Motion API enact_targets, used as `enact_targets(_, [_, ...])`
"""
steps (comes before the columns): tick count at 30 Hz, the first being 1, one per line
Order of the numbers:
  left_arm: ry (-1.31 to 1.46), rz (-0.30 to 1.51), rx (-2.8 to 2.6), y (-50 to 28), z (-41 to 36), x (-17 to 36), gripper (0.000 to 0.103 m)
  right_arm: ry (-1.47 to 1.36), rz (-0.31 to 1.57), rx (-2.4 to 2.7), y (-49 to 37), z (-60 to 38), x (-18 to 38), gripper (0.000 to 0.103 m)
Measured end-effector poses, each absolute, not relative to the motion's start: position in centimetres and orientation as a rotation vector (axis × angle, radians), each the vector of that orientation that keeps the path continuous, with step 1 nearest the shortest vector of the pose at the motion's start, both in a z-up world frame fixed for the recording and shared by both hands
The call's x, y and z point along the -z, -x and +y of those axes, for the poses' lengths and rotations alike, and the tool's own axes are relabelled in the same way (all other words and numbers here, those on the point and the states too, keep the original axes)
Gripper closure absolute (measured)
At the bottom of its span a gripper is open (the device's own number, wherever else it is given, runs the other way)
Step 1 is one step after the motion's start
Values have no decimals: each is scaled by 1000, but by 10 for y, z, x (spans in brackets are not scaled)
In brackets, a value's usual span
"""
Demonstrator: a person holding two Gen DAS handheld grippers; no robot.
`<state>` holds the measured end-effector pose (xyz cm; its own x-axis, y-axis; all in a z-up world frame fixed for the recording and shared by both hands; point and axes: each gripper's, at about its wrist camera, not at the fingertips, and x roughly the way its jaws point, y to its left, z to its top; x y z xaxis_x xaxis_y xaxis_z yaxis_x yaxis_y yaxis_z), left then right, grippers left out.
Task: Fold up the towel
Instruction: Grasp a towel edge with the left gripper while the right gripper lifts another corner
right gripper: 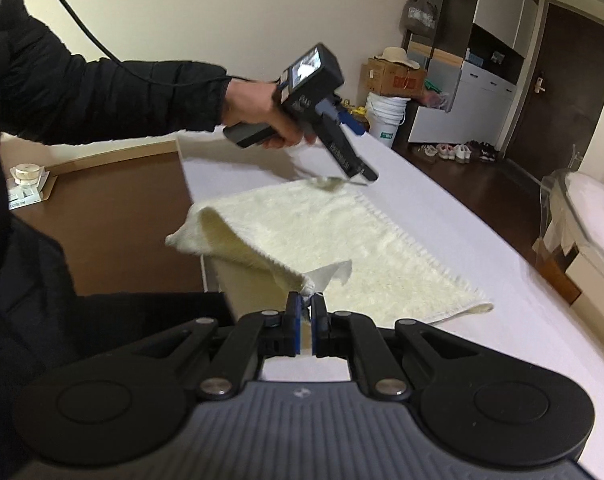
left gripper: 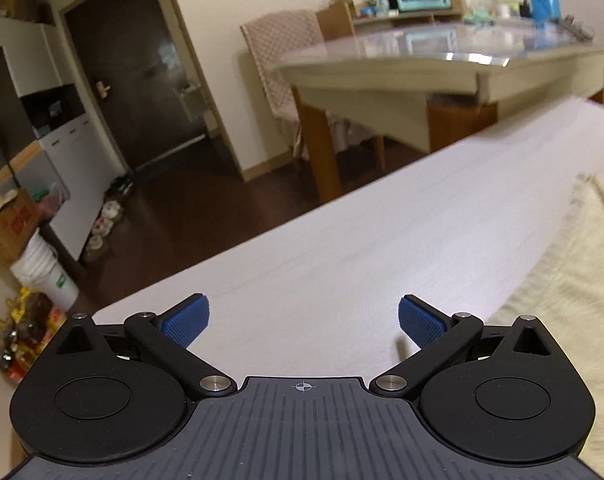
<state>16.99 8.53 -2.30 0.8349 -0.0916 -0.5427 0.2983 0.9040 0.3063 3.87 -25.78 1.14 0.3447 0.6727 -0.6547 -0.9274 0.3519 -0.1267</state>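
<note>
The right hand-held gripper (right gripper: 306, 312) is clamped on a lifted near corner of the towel (right gripper: 342, 232), which lies on the white worktop (right gripper: 482, 220), long axis running away. The left hand-held gripper (left gripper: 304, 320) gapes empty, towel to its right.

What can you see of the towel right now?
The towel is cream, fluffy terry with a short fringed edge. It lies mostly flat on the white table cover. The right gripper is shut on its near corner, lifting it so the near edge curls up and hangs past the table's side. The left gripper is open above the far end, not gripping it.
</note>
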Motion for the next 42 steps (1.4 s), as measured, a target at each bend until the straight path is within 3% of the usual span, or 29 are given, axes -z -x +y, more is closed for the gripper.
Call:
enact_targets(6, [-369,475,269,-127,85,6,0,452,573,-1043,-27,-280,-10,98])
enact_targets(15, [-466,389,479,10,71,21,1,290,608,-967,-42,-298,-25,98])
enact_targets(16, [-500,391,500,21,64,28,5,284,609,-965,-44,-298,-26,98])
enact_targets(18, [-577,399,548,48,49,44,23,275,616,-957,-46,-296,-27,98])
enact_targets(19, [-592,405,561,54,45,49,38,276,619,-955,-47,-295,-29,98])
enact_targets(24, [-671,413,618,81,32,75,43,280,606,-948,-49,-291,-38,98])
enact_targets(27, [-770,406,621,91,26,90,54,281,595,-945,-50,-290,-43,98])
enact_targets(31, [-880,394,597,95,22,98,97,266,596,-933,-48,-293,-45,98])
enact_targets(42, [-618,462,655,38,54,5,97,229,644,-948,-50,-305,-34,98])
